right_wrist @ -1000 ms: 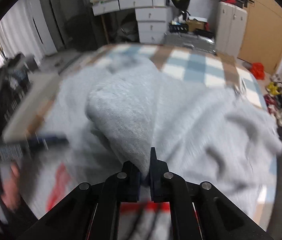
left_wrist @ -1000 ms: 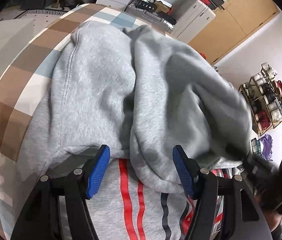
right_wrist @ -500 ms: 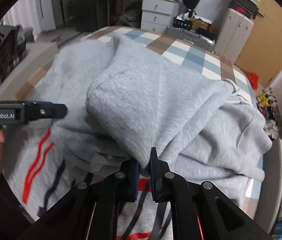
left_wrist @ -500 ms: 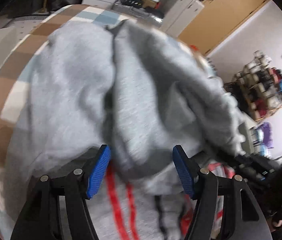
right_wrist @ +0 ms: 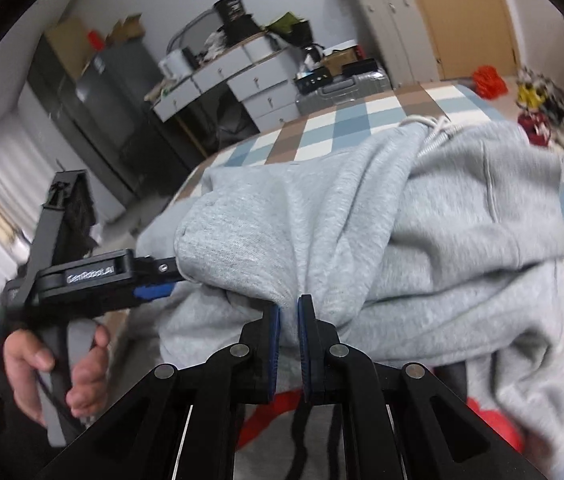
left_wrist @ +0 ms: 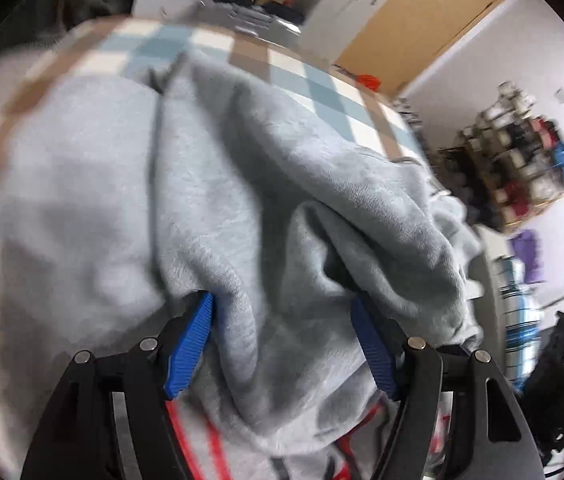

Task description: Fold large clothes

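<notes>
A large grey hoodie (left_wrist: 210, 184) with red and black stripes near its hem lies bunched on a checked bed cover (left_wrist: 150, 44). My left gripper (left_wrist: 282, 320) is open, its blue pads on either side of a thick fold of the grey fabric. My right gripper (right_wrist: 289, 316) is shut on a pinch of the hoodie (right_wrist: 361, 216), with the folded-over layer draped ahead of it. The left gripper (right_wrist: 154, 280) shows in the right wrist view, pushed under the fold and held by a hand (right_wrist: 54, 376).
The bed's checked cover (right_wrist: 333, 124) stretches beyond the hoodie. White drawer units (right_wrist: 242, 76), a suitcase (right_wrist: 341, 88) and a wooden wardrobe (left_wrist: 413, 24) stand past the bed. A cluttered shelf (left_wrist: 521, 160) is on the right wall.
The right gripper has carried its pinch of fabric across, laying the hoodie over itself. The left gripper has pushed forward, so the fold now sits between its open pads.
</notes>
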Tool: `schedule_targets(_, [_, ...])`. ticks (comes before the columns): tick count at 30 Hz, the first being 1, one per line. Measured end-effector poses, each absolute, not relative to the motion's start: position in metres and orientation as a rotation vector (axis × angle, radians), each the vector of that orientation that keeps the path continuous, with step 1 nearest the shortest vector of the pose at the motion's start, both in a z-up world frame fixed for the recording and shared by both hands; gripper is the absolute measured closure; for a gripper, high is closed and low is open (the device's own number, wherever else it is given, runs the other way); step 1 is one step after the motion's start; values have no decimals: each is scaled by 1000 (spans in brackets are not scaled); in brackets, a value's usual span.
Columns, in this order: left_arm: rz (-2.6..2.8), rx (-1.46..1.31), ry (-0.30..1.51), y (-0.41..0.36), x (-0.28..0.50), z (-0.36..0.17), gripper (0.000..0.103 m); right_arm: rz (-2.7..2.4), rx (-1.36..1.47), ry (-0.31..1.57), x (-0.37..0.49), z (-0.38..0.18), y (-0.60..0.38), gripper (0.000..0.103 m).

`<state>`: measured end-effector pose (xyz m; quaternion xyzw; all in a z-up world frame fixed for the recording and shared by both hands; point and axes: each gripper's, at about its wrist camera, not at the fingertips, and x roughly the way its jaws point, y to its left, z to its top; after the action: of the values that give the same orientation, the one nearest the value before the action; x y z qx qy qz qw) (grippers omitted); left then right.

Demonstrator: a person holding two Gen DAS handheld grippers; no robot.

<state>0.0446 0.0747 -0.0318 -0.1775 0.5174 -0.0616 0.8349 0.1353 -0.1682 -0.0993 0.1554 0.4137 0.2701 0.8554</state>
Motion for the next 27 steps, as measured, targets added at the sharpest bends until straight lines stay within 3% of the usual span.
schedule_targets(5, [-65,-247,890,75,15,8,37,553,301,834,133,-89,-170,95])
schedule_targets(11, [-238,-307,1044,71,46,-26,37,452,285,765,123,-71,-179,94])
schedule_targets(18, [-249,-452,1079,66,64,-51,37,405,263,671,106,-58,-198,93])
schedule_targets(19, [-241,-466,1068,68,63,-50,37,408,267,667,105,-58,-201,88])
schedule_targets(21, [-246,-507,1052,73,58,-49,37,395,285,644,104,-57,-207,46])
schedule_targets(22, [-258,-535,1039,76,55,-47,37,386,299,622,101,-55,-210,5])
schedule_targets(23, [-281,-580,1023,81,52,-46,37,375,313,589,97,-53,-214,0])
schedule_targets(27, [-305,-611,1033,95,48,-50,38,378,286,484,85,-39,-216,0])
